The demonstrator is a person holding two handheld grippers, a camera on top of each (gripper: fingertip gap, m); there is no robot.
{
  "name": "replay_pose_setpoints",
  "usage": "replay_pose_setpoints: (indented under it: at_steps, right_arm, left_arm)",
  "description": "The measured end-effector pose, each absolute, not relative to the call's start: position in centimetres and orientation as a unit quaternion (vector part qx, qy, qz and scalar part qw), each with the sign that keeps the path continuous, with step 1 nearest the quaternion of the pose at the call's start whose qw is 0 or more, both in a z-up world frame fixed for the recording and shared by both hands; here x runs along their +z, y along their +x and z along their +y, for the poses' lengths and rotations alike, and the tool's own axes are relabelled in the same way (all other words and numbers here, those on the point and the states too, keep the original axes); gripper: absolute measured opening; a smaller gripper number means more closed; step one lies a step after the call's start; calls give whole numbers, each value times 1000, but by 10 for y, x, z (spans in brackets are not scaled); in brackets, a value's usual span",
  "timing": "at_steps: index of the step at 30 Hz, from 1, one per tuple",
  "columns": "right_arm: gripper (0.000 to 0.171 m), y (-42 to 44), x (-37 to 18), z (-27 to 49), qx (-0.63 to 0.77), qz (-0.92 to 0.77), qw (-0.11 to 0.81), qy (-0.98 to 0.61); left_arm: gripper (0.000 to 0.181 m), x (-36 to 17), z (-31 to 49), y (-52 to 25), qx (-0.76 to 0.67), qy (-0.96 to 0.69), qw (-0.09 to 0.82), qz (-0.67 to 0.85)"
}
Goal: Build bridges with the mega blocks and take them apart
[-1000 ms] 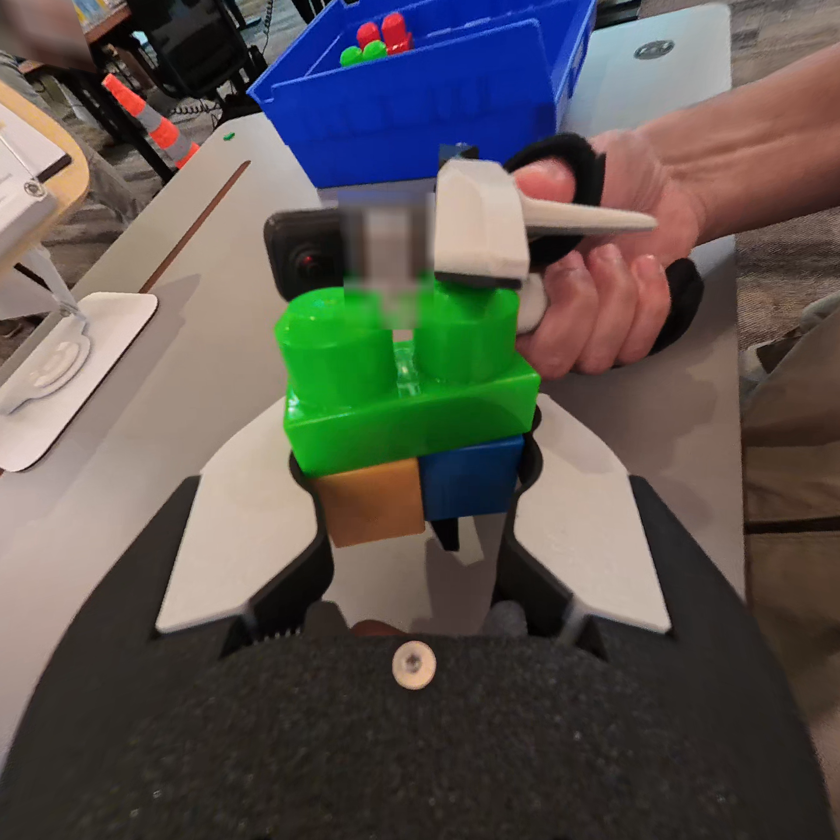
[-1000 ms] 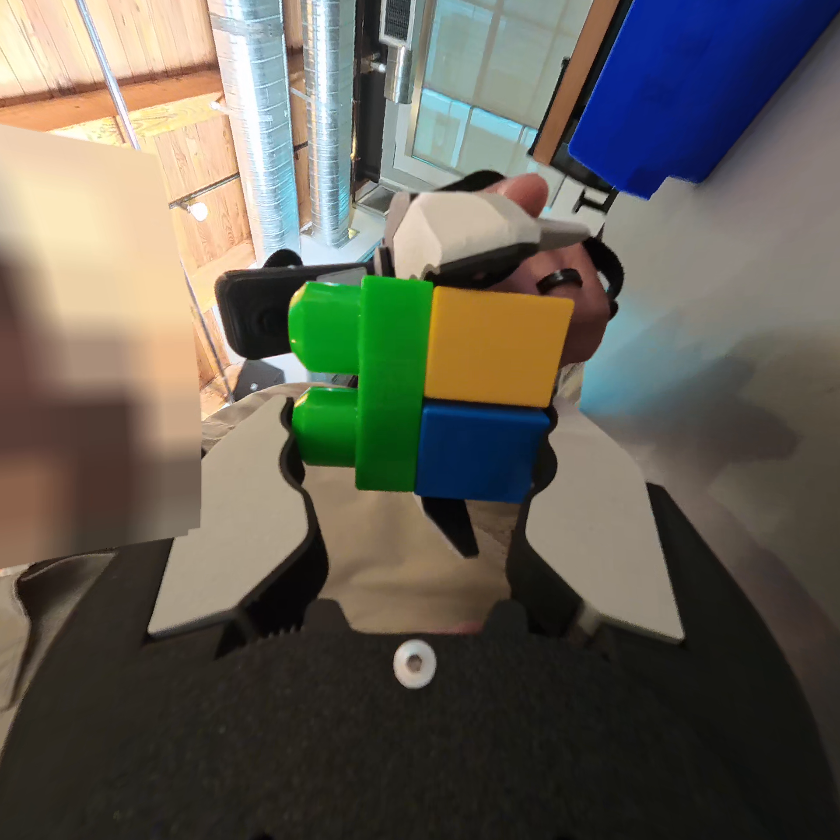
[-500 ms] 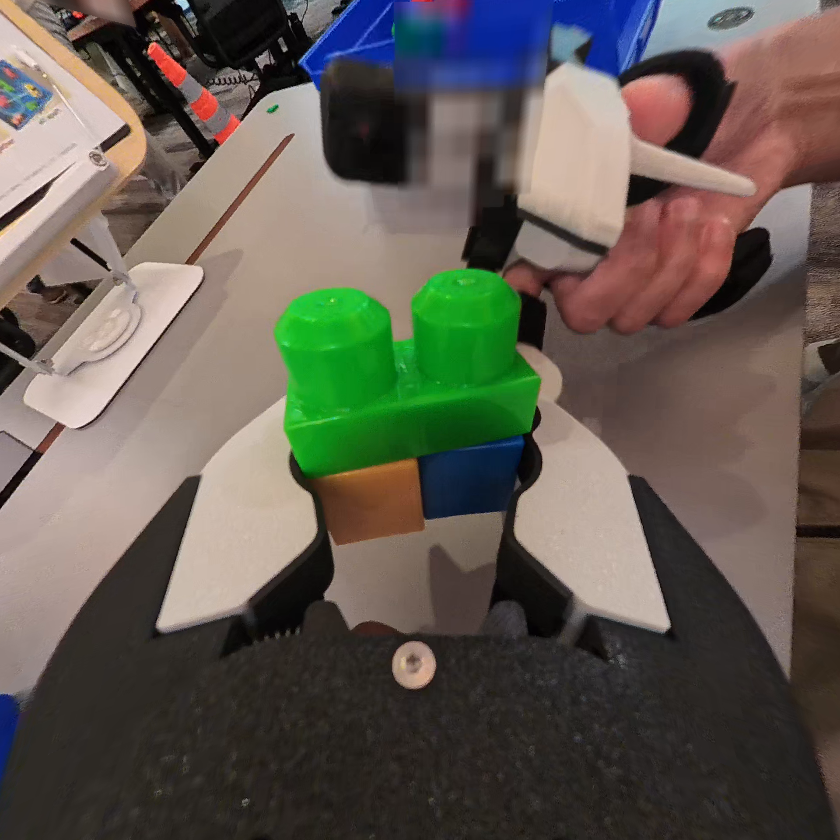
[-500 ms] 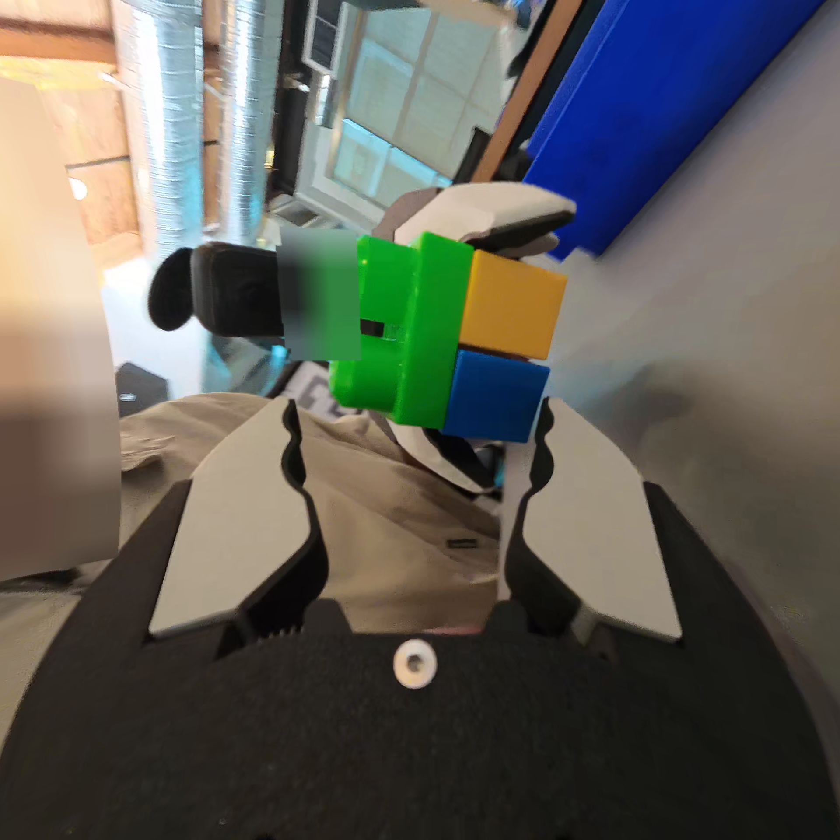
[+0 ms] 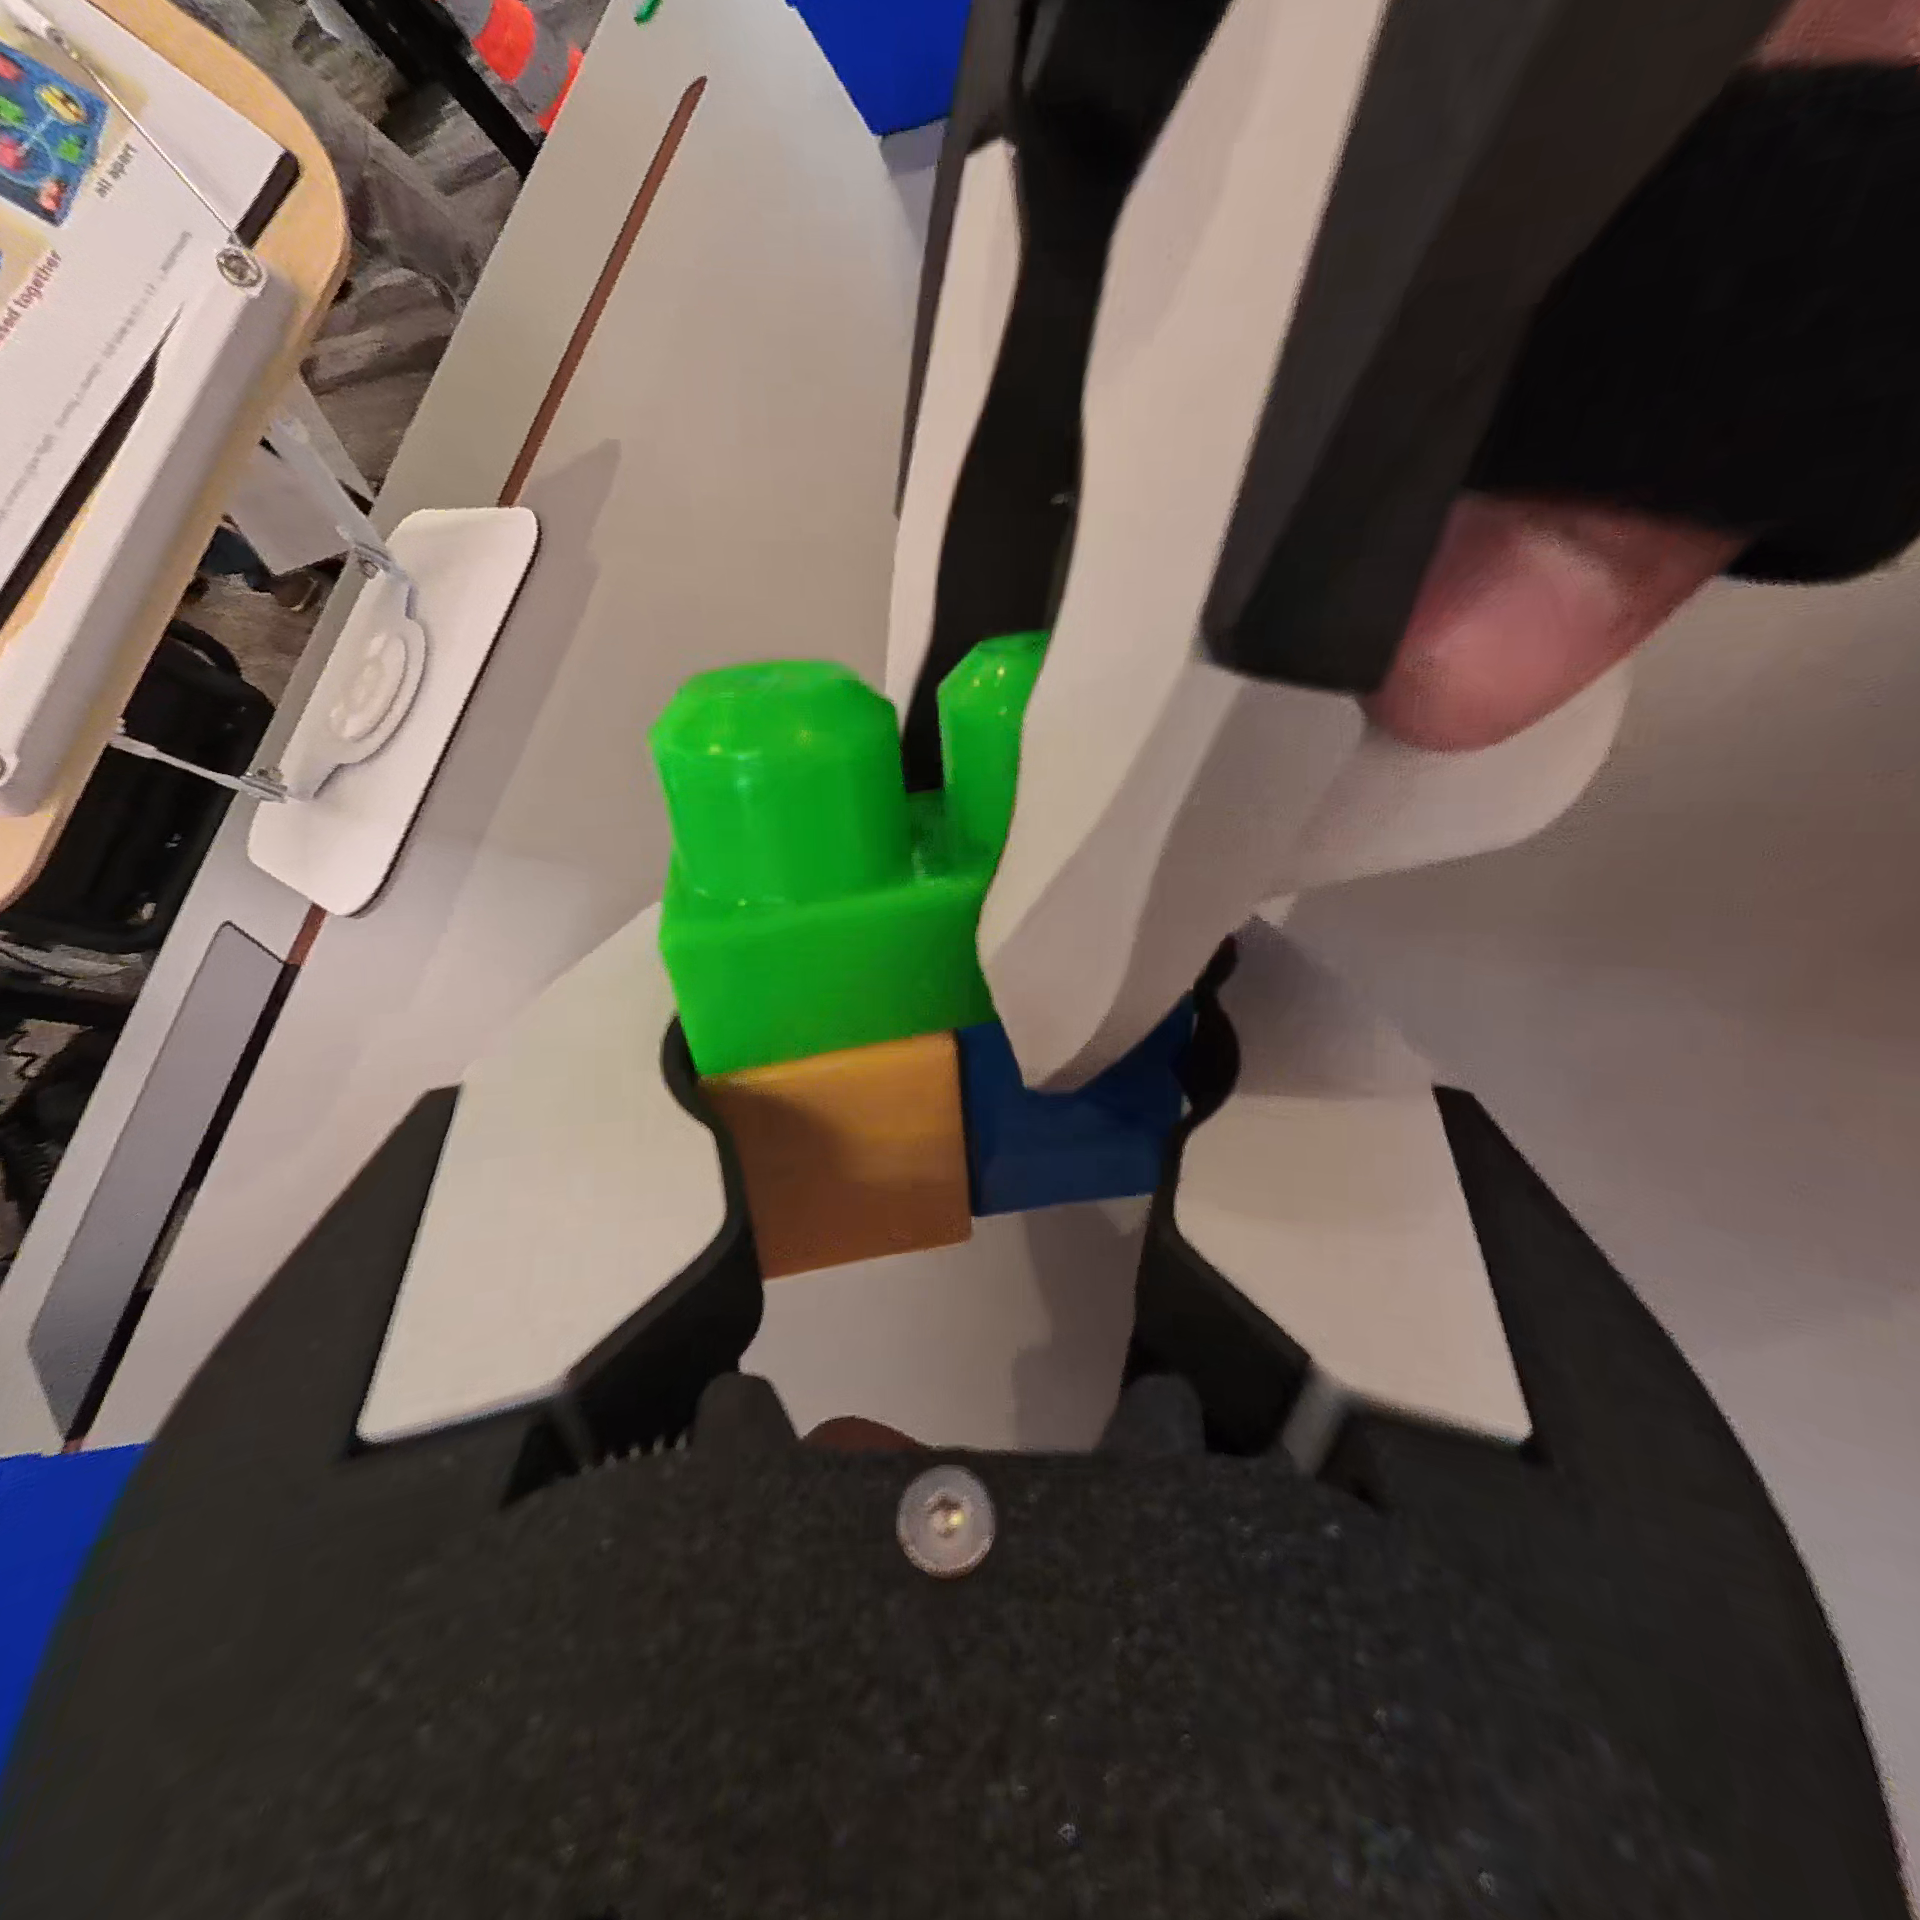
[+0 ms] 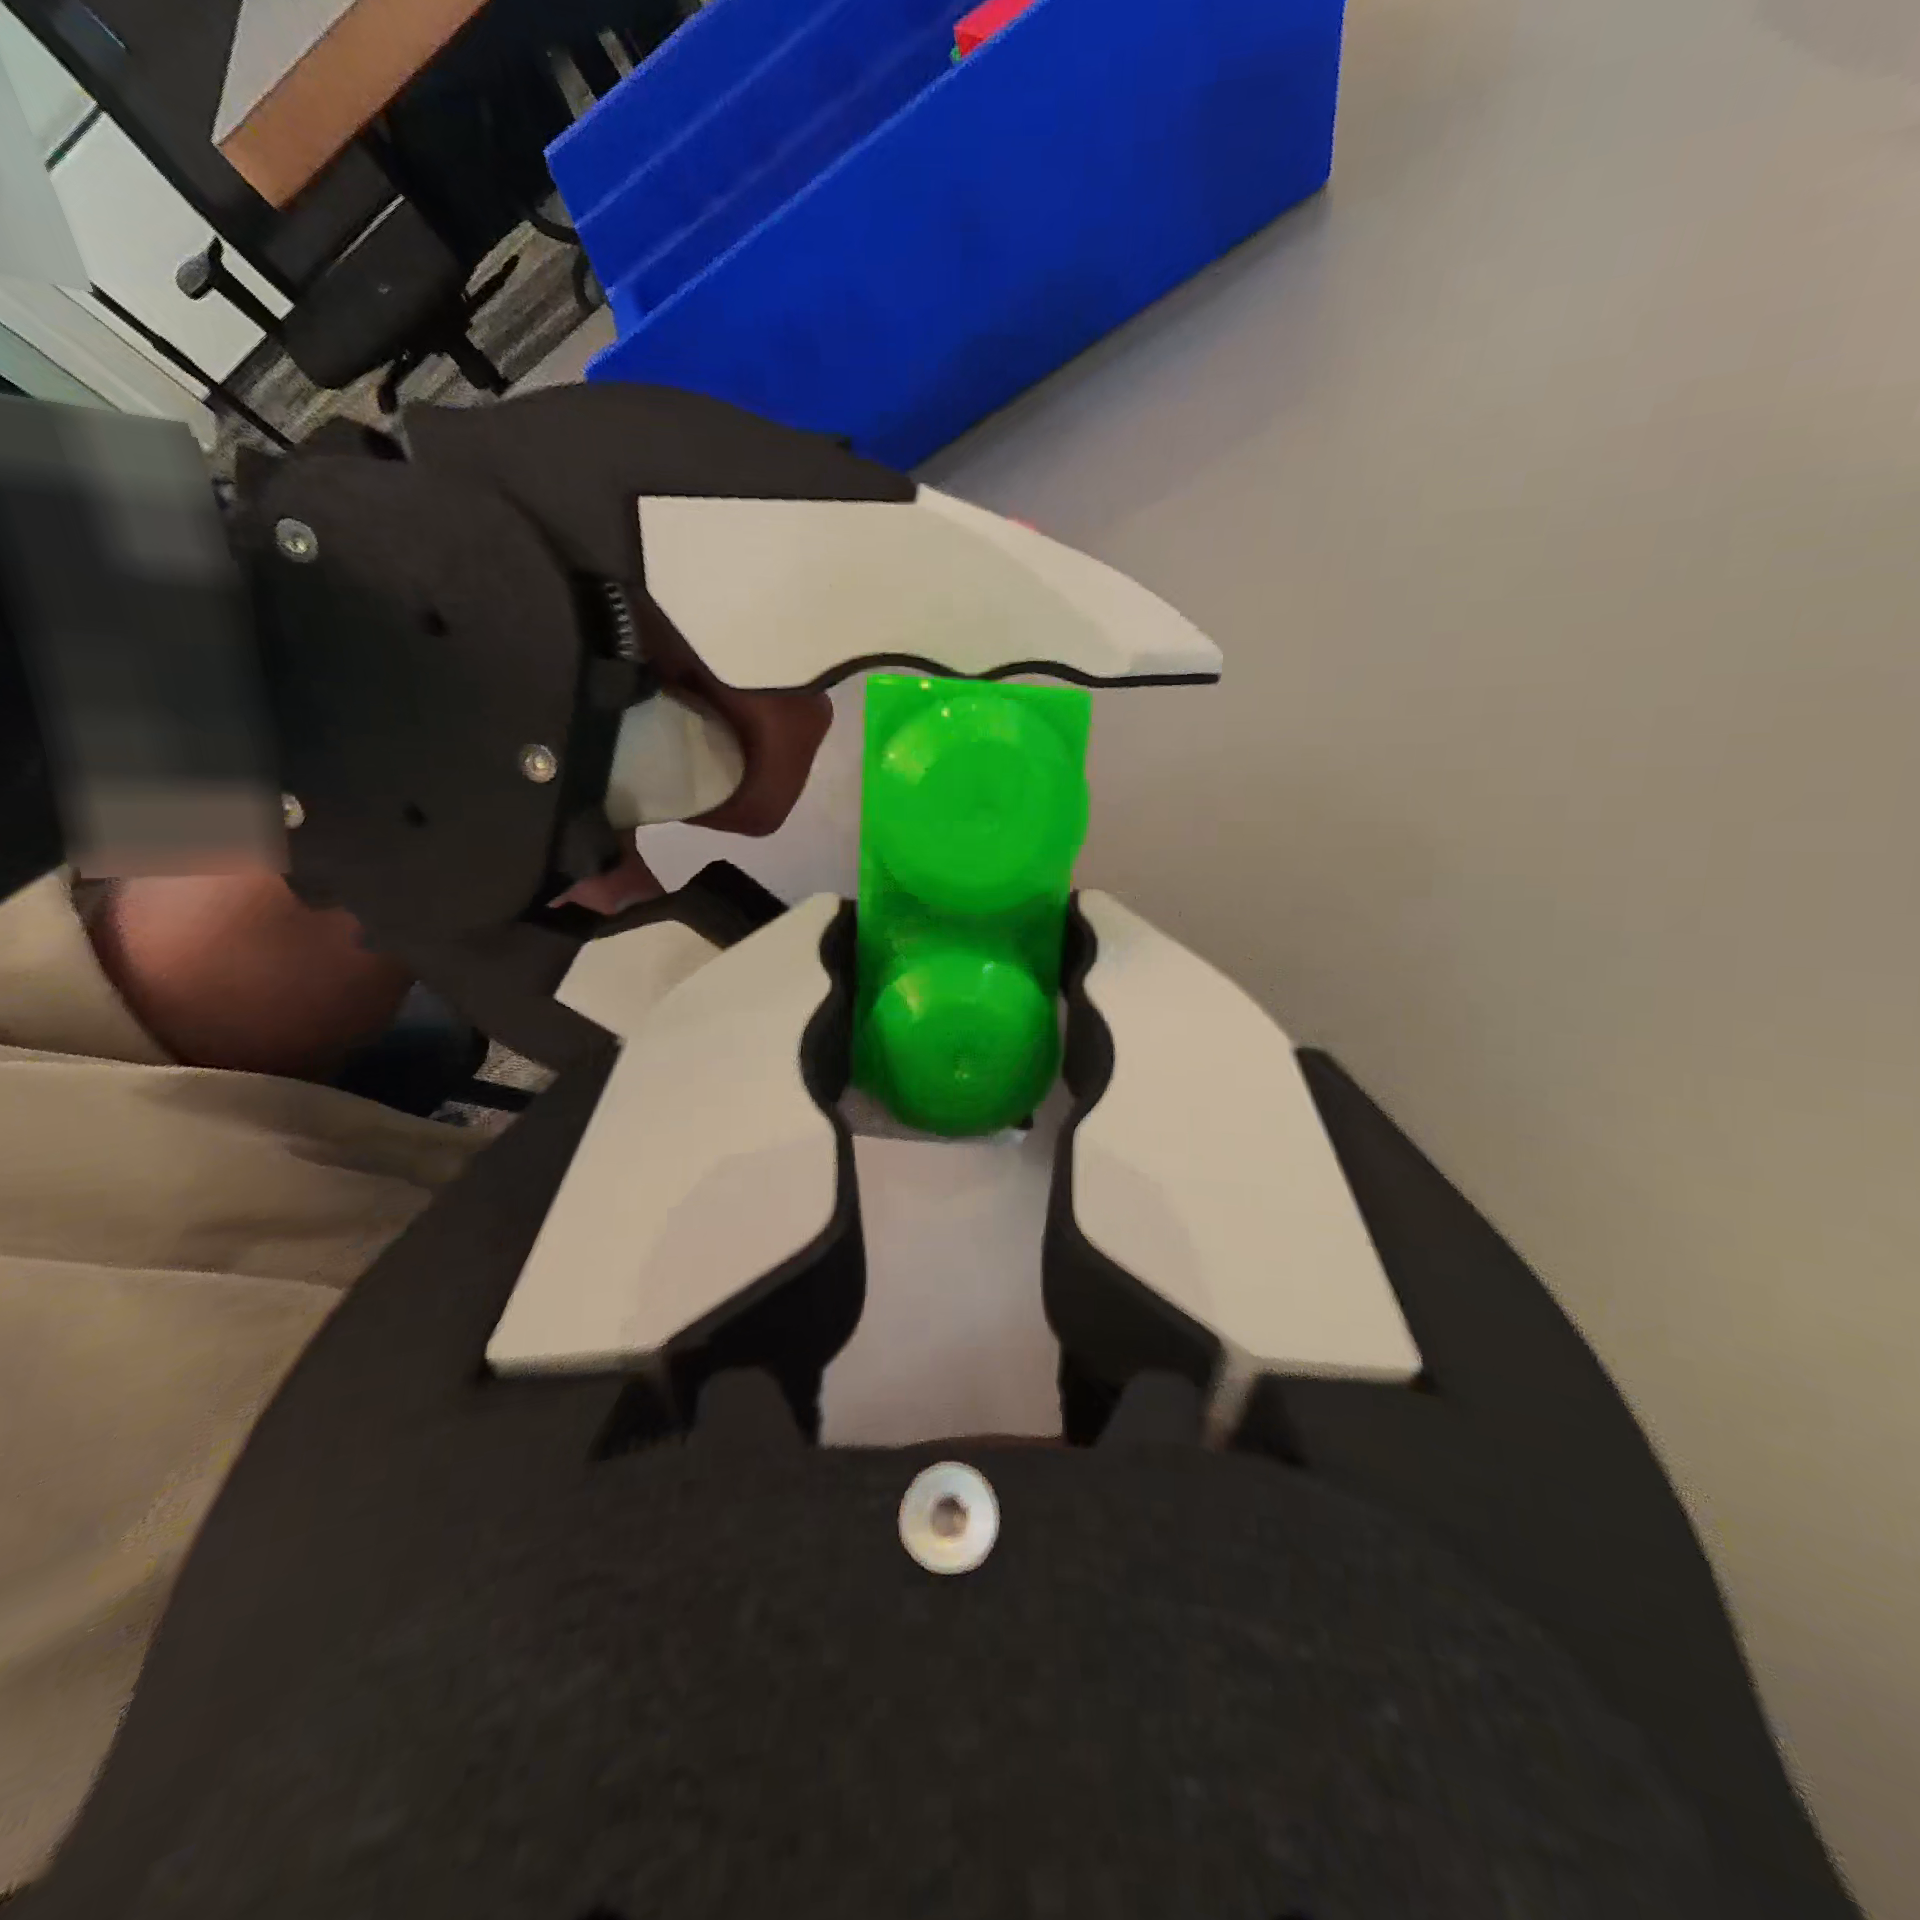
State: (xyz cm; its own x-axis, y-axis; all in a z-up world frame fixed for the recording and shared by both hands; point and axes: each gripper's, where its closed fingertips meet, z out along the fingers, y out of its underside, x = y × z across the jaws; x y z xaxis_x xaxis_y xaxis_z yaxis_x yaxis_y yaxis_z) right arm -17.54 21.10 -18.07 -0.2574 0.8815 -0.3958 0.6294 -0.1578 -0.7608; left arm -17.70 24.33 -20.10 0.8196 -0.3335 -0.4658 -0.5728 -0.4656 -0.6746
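Two claws, one small block bridge.
We clamp our left claw [image 5: 951,1091] on the yellow block [image 5: 852,1164] and blue block [image 5: 1070,1143], our right claw [image 6: 961,997] on the green block [image 6: 971,831].

The left claw [image 5: 951,1122] is clamped level, fingers pointing forward. The right claw [image 6: 961,997] reaches down from above, crossing it, jaws closed narrow.

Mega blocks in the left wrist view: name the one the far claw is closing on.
The green two-stud plastic block, stacked above the yellow and blue cubes.
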Motion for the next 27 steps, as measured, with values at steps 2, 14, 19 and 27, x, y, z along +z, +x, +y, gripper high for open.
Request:
replay_pose_setpoints:
  at_steps: [2, 14, 19, 27]
  right_arm:
    - [37, -174, -180, 212, 474, -639, 138, -590]
    - [36, -154, -132, 254, 672, -513, 72, -529]
    - [36, -142, -115, 252, 772, -445, -24, -453]
    - [36, -137, -112, 238, 795, -424, -82, -426]
  left_arm:
    - [90, -200, 244, -176, 146, -840, 449, 269]
    - [34, -142, 215, -184, 27, -780, 588, 212]
    - [0, -112, 208, -171, -23, -727, 651, 218]
    - [0, -112, 214, -158, 42, -707, 649, 278]
